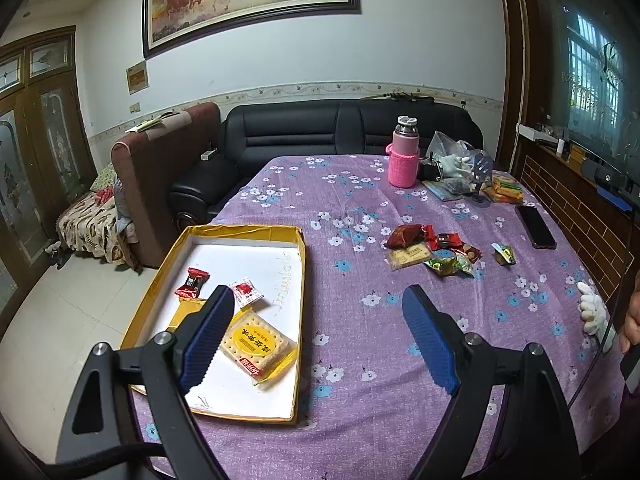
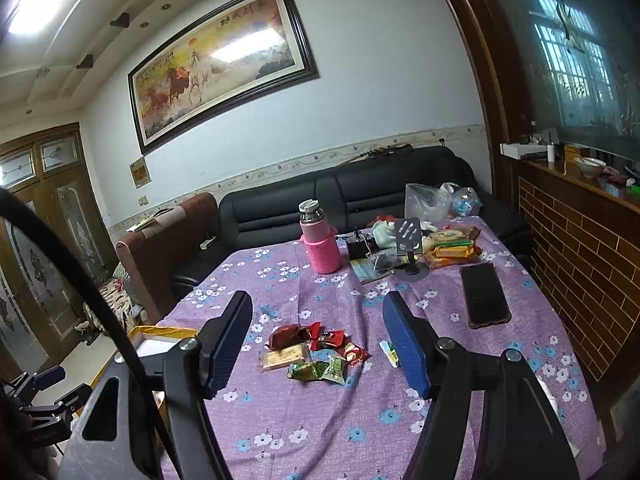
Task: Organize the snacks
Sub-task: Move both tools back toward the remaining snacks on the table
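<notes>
A shallow yellow-rimmed box point(image 1: 298, 280) with a white floor lies on the table's left side. It holds a cracker packet point(image 1: 256, 344), a red candy point(image 1: 192, 280), a red-and-white sachet point(image 1: 245, 292) and a yellow packet point(image 1: 185, 314). My left gripper point(image 1: 316, 300) hovers open at the box's right edge with nothing between its pads. A pile of wrapped snacks point(image 2: 316, 352) lies mid-table, with a small jelly cup point(image 2: 390, 354) to its right. My right gripper point(image 2: 318, 308) is open above and short of the pile, holding nothing.
A pink bottle point(image 2: 320, 244), a black phone point(image 2: 484, 296), plastic bags and biscuit packs point(image 2: 454, 248) crowd the table's far right. A white-gloved hand point(image 1: 592, 312) is at the right table edge. A black sofa point(image 1: 320, 128) stands behind the purple flowered cloth point(image 1: 360, 360).
</notes>
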`<act>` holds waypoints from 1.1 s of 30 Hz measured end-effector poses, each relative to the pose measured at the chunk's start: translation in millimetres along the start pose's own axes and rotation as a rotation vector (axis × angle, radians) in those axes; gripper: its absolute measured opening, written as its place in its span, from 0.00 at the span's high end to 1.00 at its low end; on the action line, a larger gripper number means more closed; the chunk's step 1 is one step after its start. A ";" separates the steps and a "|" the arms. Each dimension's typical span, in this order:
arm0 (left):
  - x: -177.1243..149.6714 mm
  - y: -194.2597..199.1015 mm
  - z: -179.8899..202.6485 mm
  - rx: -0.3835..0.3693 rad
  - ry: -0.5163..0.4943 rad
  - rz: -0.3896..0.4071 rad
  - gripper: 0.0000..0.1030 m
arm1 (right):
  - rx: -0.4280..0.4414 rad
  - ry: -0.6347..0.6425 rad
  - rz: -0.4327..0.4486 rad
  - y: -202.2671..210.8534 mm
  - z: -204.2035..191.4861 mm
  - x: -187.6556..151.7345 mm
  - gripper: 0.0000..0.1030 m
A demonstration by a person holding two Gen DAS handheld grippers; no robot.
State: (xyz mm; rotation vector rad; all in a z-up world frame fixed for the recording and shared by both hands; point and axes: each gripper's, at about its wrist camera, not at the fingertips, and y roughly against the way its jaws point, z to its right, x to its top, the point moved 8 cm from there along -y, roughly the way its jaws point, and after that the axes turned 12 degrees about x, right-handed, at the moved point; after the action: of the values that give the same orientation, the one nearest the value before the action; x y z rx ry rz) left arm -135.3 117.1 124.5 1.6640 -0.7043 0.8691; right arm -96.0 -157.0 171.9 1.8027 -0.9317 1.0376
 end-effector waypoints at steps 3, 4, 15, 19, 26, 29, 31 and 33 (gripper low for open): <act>-1.6 -5.9 -0.3 -0.001 0.001 -0.014 0.16 | -0.001 -0.011 -0.015 -3.7 4.0 -3.1 0.34; -2.2 -8.1 -0.3 0.001 0.001 -0.018 0.16 | 0.000 -0.018 -0.021 -6.0 5.7 -4.7 0.34; -11.9 -35.3 6.4 -0.063 0.016 -0.093 0.14 | 0.002 -0.064 -0.101 -31.8 19.2 -20.5 0.32; -20.5 -51.5 16.4 -0.210 0.081 -0.171 0.07 | 0.007 -0.103 -0.197 -63.4 30.9 -38.8 0.30; -30.7 -75.4 36.7 -0.254 0.055 -0.221 0.07 | -0.125 -0.066 -0.300 -105.2 55.2 -70.7 0.30; -34.2 -87.9 43.3 -0.252 0.052 -0.251 0.08 | -0.149 -0.020 -0.313 -115.1 55.9 -74.3 0.30; -36.6 -94.4 47.9 -0.268 0.044 -0.271 0.09 | -0.164 0.013 -0.323 -121.4 56.8 -74.9 0.30; -38.2 -99.9 52.2 -0.259 0.028 -0.280 0.09 | -0.180 0.054 -0.336 -129.8 56.8 -76.0 0.30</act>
State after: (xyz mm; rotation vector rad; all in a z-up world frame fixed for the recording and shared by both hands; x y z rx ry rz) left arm -65.9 91.7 31.1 1.4705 -0.5245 0.5752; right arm 5.2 -145.6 47.6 1.6983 -0.6391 0.7616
